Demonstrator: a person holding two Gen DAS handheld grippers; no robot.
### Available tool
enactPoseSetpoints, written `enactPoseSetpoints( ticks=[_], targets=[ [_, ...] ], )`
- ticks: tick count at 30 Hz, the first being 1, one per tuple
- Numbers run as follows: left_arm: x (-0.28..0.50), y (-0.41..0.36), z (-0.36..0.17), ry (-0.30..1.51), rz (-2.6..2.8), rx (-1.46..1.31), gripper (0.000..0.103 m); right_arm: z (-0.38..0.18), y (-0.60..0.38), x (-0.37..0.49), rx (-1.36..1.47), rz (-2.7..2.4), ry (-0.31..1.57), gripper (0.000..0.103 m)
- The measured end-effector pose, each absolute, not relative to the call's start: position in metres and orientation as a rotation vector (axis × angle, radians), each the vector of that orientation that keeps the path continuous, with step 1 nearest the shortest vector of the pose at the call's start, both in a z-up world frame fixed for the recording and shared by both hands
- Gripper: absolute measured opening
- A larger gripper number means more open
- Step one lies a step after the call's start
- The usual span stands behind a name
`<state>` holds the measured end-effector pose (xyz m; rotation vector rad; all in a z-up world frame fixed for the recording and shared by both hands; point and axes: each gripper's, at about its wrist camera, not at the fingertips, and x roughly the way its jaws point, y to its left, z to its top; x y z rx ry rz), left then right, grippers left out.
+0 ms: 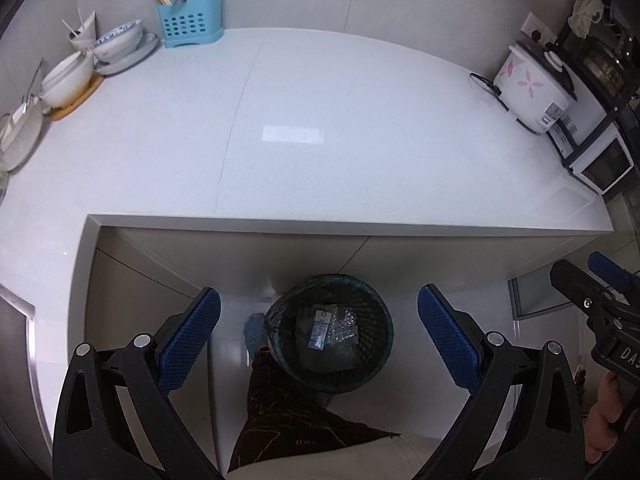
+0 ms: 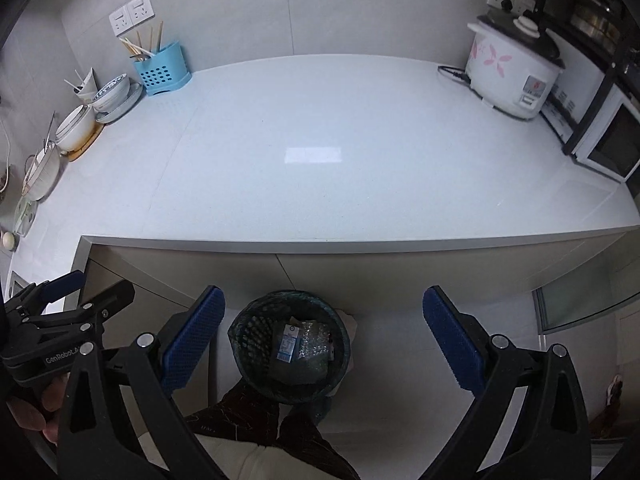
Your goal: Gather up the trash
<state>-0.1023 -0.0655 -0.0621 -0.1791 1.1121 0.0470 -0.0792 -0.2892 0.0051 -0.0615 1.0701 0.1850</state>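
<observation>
Below the tabletop edge: bin holds carton and wrapper. Both grippers' jaws wide, empty. Only right wrist view shows wall sockets.

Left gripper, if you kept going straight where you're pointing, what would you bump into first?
Probably the countertop, which fills the middle of the left gripper's view. Its fingers are wide open with nothing between them. The trash bin sits lower down, below that line. Depth is hard to judge.
</observation>
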Motion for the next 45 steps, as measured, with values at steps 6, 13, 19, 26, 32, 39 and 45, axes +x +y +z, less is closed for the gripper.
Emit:
enactPoseSetpoints(
  ticks=[6, 13, 19, 26, 32, 39, 45],
  targets=[
    [-0.117, -0.071, -0.037, 1.071, 0.032, -0.139, 0.097, 0.017, -0.285, -0.097, -0.088, 0.175, 1.056, 0.095],
    [-0.123, -0.073, -0.041, 1.089, 0.026, -0.126, 0.097, 0.0, -0.282, -0.102, -0.068, 0.183, 1.105, 0.095],
    [-0.127, -0.073, -0.044, 1.103, 0.025, -0.121, 0.097, -0.007, -0.283, -0.105, -0.059, 0.175, 1.13, 0.095],
    [-0.129, -0.07, -0.045, 1.109, 0.027, -0.123, 0.097, -0.01, -0.283, -0.105, -0.058, 0.172, 1.136, 0.095],
    [-0.13, -0.068, -0.044, 1.105, 0.034, -0.122, 0.097, -0.01, -0.283, -0.105, -0.061, 0.172, 1.134, 0.095],
    [-0.132, -0.066, -0.042, 1.105, 0.035, -0.119, 0.097, -0.01, -0.281, -0.107, -0.063, 0.175, 1.129, 0.095],
    [-0.132, -0.065, -0.04, 1.1, 0.033, -0.118, 0.097, -0.01, -0.282, -0.108, -0.059, 0.176, 1.125, 0.095]
  ],
)
